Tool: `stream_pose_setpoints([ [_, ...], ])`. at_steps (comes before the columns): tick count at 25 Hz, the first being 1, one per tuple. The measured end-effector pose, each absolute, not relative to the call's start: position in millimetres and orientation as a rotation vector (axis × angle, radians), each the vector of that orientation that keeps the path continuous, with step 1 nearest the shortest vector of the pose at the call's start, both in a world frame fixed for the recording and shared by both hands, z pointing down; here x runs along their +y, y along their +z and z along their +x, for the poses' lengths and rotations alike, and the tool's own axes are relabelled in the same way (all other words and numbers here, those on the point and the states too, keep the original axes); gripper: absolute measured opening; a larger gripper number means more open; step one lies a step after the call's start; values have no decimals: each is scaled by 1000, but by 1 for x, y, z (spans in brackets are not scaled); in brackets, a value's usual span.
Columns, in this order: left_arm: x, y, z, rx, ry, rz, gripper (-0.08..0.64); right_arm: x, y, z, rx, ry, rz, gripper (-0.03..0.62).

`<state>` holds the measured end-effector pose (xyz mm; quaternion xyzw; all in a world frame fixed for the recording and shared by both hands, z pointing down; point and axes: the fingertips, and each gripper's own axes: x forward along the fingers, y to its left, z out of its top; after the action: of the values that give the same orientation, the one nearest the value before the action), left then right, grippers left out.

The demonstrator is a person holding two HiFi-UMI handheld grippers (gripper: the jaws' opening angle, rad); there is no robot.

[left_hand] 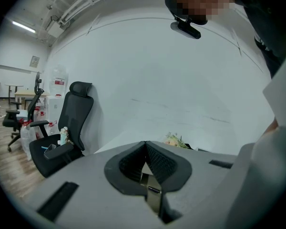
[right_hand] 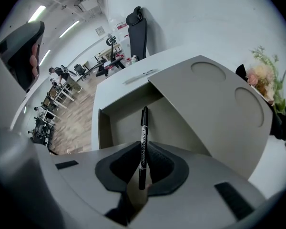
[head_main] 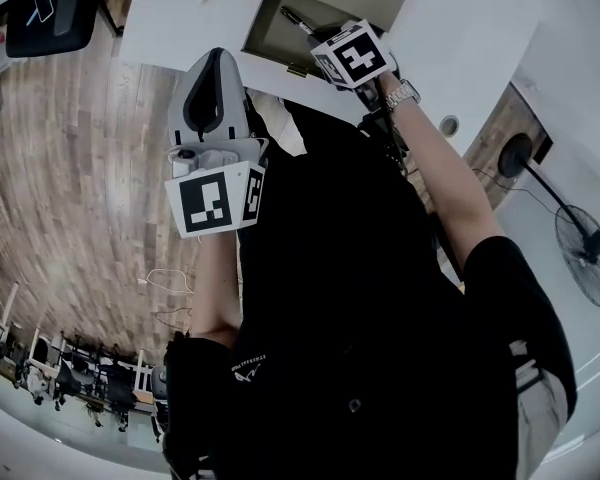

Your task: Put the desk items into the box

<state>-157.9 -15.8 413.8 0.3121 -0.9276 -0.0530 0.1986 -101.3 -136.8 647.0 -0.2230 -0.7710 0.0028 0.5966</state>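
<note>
In the left gripper view, a black office chair point(left_hand: 69, 123) stands at the left of the frame against a white wall. A small wall sign point(left_hand: 34, 61) and a red label point(left_hand: 58, 82) beside it are too small to read. At lower centre the left tongs point(left_hand: 145, 149) are pressed together with nothing between them. In the head view they sit left of centre, raised in front of the person's dark shirt point(head_main: 380, 318).

The right tongs point(right_hand: 143, 151) are clamped on a black pen point(right_hand: 143, 137) that stands straight out from them. White lettering runs along its barrel but cannot be read. The pen's tip points over the inside of an open cardboard box point(right_hand: 128, 123), which sits on the white counter point(right_hand: 119, 80) with its flap point(right_hand: 214, 109) folded out to the right. Flowers point(right_hand: 262, 75) show at the right edge of the frame.
</note>
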Motion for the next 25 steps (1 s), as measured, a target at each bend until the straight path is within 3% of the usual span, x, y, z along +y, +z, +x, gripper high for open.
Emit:
stream_pose_setpoints([
  [12,6,417,-162,-2606,-156,833,8,-132,664,-95,-1736,-2,-498,42],
  [25,18,408,-169,-2601,-154,905,8,-131,657,-98,-1748,42,-427,107],
])
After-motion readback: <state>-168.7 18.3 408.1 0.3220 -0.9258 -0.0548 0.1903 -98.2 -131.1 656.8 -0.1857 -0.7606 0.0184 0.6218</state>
